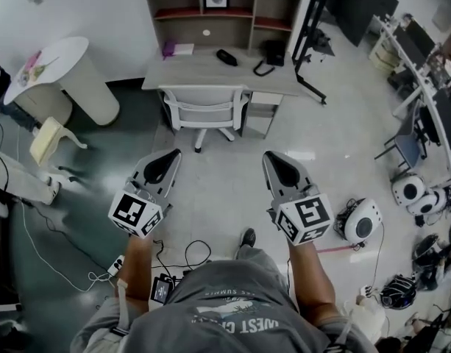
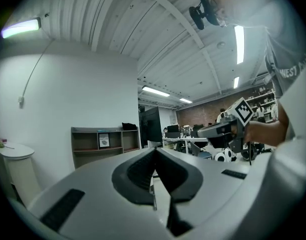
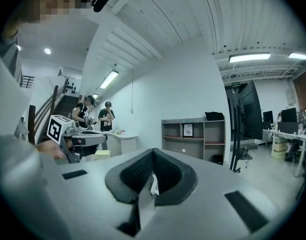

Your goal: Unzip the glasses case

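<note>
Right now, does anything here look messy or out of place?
Mostly the floor: loose cables trail near the person's shoe, and round white devices sit on the floor at right. The desk looks orderly.

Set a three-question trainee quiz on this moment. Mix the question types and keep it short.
1. True or false: the left gripper and the right gripper both have their jaws together with nothing between them.
2. Multiple choice: what stands pushed in at the desk?
A) a white chair
B) a metal trolley
C) a cardboard box
3. Short answer: is either gripper over the desk?

Key
1. True. Each gripper view shows that gripper's jaws closed on nothing.
2. A.
3. No. Both are held over the floor, on the near side of the chair.
</note>
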{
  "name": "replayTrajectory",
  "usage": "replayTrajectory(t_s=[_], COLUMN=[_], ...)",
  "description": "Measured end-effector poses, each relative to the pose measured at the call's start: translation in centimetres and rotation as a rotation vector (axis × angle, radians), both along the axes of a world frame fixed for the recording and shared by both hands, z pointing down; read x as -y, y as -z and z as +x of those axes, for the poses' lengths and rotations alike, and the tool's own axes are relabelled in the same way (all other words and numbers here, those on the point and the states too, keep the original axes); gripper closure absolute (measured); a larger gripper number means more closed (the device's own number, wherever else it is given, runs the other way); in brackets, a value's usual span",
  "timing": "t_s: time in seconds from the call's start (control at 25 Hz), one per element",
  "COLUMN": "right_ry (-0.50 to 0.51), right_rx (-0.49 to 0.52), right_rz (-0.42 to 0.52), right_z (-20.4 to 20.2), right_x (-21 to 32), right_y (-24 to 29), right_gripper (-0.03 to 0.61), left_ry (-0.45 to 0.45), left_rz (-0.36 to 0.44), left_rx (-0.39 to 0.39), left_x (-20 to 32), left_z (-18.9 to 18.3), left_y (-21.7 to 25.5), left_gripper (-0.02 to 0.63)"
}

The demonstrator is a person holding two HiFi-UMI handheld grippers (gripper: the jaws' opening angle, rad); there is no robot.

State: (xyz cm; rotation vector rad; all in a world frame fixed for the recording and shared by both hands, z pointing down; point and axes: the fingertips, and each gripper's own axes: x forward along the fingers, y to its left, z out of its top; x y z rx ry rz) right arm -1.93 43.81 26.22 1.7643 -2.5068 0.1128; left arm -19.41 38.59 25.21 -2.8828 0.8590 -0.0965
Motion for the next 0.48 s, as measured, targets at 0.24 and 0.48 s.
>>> replayTrajectory(t_s=[0.24, 0.48], right_ry=[0.065, 0.133], right_rx=[0.012, 0.025], right_rz=[-0.011, -0.010], right_z=[4.1, 7.3], right_x=[4.4, 7.9], right_y=[-0.3, -0.7], right_gripper=[0.568, 0.568], left_ry=[0.056, 0.119], left_rz=[-0.006, -0.004], left_rx=[0.013, 0.025], left_x=[2.9, 5.3], left_z=[4.1, 7.2], left_y=[0.3, 0.1], left_gripper=[0.615, 0.615])
